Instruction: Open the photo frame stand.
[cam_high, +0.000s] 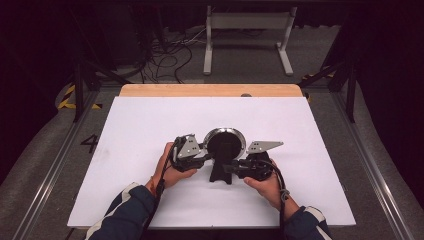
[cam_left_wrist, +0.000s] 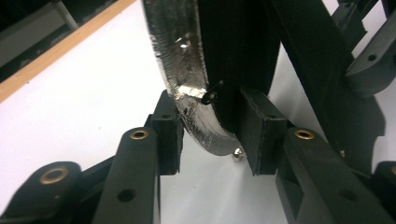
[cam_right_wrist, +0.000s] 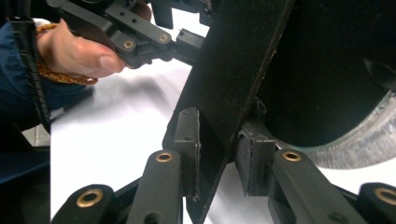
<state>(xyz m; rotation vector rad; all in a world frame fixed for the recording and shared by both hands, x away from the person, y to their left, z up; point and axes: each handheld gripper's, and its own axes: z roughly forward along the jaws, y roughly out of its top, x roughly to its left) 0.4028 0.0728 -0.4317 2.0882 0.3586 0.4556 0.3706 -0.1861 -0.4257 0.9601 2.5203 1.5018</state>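
Pinching the silver rim of the round mirror at its nine o'clock edge, the left gripper has its fingers pressed on that rim. The mirror stands near the middle of the white counter. At five o'clock from it, the right gripper clamps the black stand leg flat between its fingers. To fold or open the stand well, I judge the left should hold the rim steady while the right swings the leg slowly, keeping both grips square so neither slips.
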